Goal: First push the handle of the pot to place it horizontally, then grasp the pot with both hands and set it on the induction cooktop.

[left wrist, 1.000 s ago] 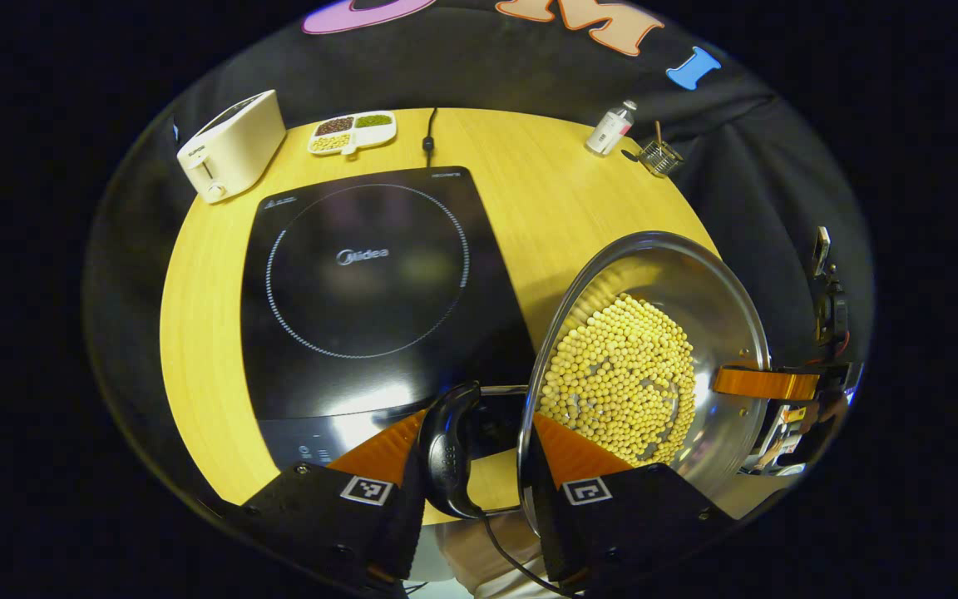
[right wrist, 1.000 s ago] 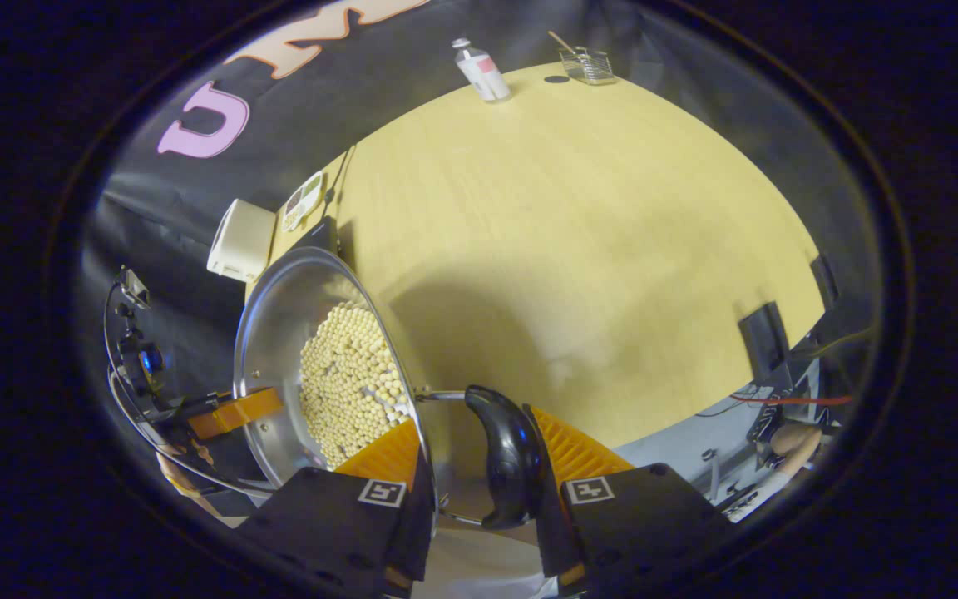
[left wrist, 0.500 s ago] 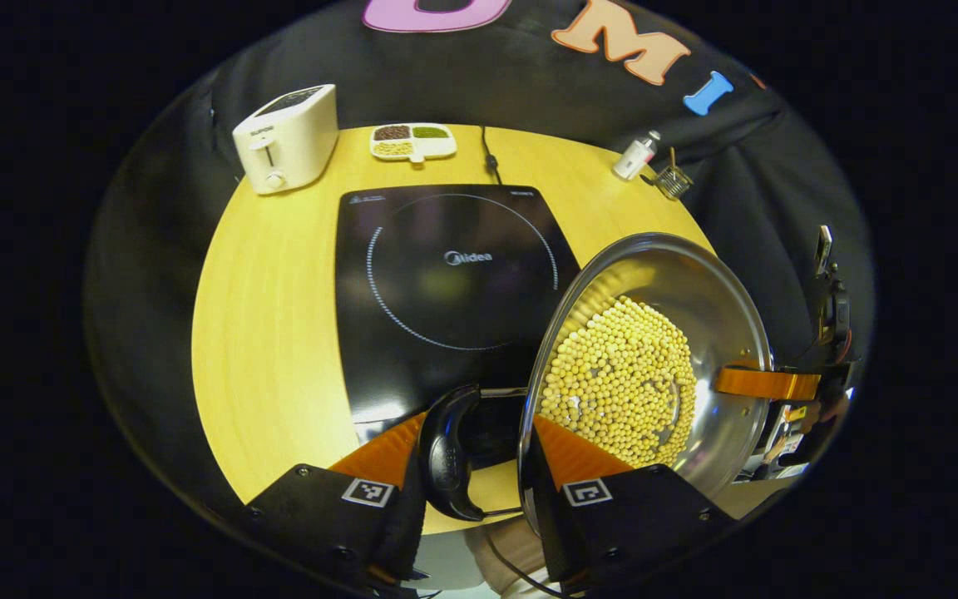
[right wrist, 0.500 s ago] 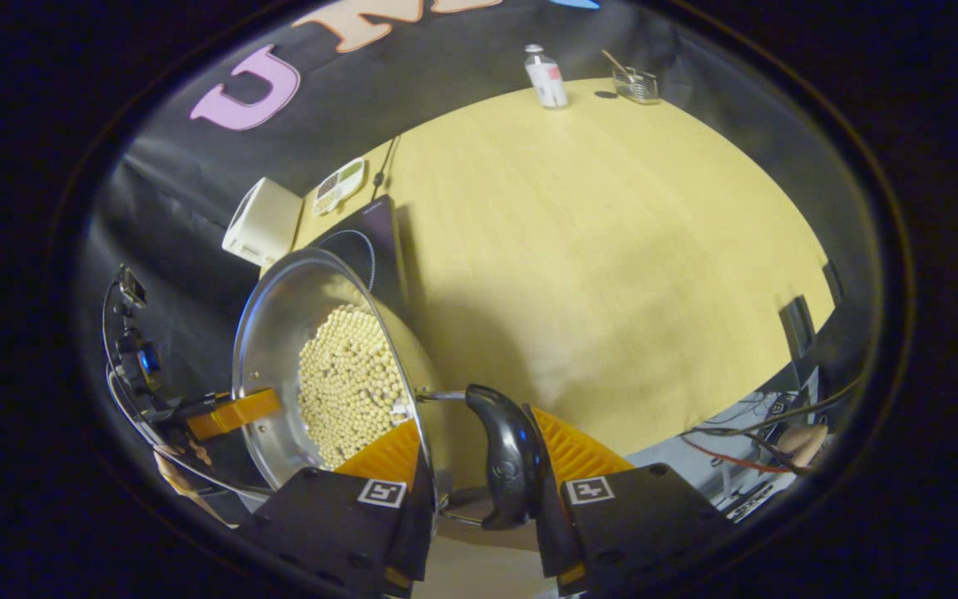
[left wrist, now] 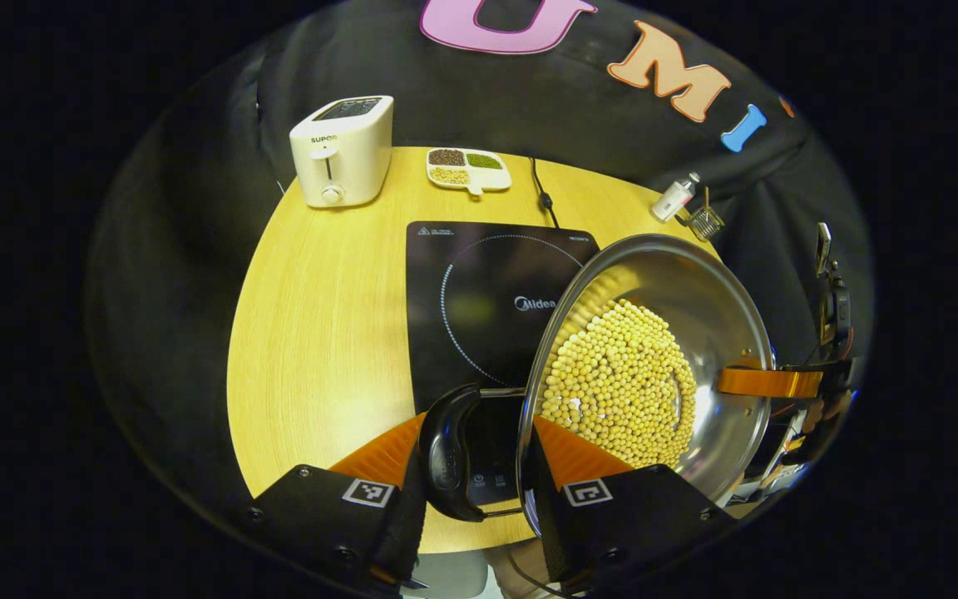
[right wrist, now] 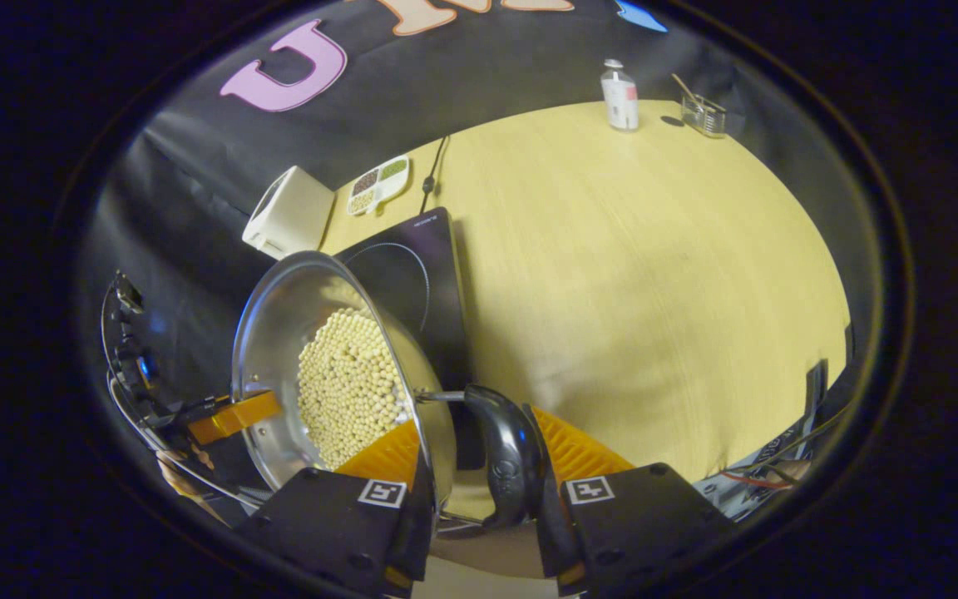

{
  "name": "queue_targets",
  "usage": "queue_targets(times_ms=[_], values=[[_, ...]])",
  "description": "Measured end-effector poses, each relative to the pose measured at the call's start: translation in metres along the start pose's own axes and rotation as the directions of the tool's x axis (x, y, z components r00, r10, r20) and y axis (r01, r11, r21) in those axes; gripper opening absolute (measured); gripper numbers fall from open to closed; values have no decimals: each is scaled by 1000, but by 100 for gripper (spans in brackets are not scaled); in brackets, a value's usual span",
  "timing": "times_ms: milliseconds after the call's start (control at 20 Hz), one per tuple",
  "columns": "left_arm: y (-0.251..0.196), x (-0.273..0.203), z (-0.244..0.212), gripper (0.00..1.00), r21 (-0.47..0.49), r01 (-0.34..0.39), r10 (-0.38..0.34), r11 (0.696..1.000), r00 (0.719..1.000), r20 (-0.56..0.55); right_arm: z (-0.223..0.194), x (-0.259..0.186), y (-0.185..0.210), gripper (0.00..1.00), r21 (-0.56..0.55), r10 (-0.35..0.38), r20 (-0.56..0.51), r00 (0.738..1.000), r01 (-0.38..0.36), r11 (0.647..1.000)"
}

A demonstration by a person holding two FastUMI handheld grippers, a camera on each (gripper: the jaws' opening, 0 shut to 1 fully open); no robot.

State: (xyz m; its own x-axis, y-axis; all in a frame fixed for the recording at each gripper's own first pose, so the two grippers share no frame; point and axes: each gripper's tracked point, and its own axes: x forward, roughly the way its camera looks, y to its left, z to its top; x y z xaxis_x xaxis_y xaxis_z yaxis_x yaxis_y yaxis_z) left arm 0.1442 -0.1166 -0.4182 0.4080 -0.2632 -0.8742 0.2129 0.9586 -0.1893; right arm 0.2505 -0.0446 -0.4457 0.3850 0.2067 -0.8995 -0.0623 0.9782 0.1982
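Observation:
A steel pot (left wrist: 720, 333) full of yellow beans hangs between both grippers above the table. My left gripper (left wrist: 479, 453) is shut on one black pot handle (left wrist: 448, 453), with the pot's rim also between its fingers. My right gripper (right wrist: 479, 457) is shut on the opposite black handle (right wrist: 512, 456) of the pot (right wrist: 279, 333). Each view shows the other gripper across the pot, the right gripper (left wrist: 766, 383) and the left gripper (right wrist: 234, 413). The black induction cooktop (left wrist: 479, 283) lies just beyond and partly under the pot, also visible as the cooktop (right wrist: 412, 266).
On the round wooden table (left wrist: 321, 333) stand a white toaster (left wrist: 342, 150), a divided dish of beans (left wrist: 468, 169), a small bottle (left wrist: 674, 198) and a wire basket (left wrist: 705, 221). The cooktop's cord (left wrist: 541, 191) runs to the back edge. Broad bare tabletop (right wrist: 654, 274) lies right of the cooktop.
Both grippers have carried the pot sideways toward the cooktop; the pot's rim now overlaps the cooktop's right side. Both grips are unchanged.

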Motion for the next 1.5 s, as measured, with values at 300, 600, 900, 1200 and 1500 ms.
queue_targets(times_ms=[300, 600, 900, 1200, 1500], values=[[0, -5, -7, 60, -37, -31, 32, 999, 999, 26, 26, -13, -13, 48, -36, 1, 12, 1000, -1, 999], [0, -15, -8, 59, -66, -48, 52, 997, 997, 54, 47, -29, -22, 48, -70, 17, 28, 999, -15, 997], [0, -20, -8, 59, -69, -62, 66, 996, 996, 59, 58, -33, -38, 55, -61, 19, 25, 999, -18, 998], [-4, -18, -10, 59, -52, -73, 76, 996, 996, 46, 67, -35, -49, 54, -58, 9, 14, 1000, -9, 998], [-10, -11, -12, 59, -38, -82, 84, 996, 996, 38, 67, -7, -46, 54, -52, 0, -2, 1000, 0, 999]])
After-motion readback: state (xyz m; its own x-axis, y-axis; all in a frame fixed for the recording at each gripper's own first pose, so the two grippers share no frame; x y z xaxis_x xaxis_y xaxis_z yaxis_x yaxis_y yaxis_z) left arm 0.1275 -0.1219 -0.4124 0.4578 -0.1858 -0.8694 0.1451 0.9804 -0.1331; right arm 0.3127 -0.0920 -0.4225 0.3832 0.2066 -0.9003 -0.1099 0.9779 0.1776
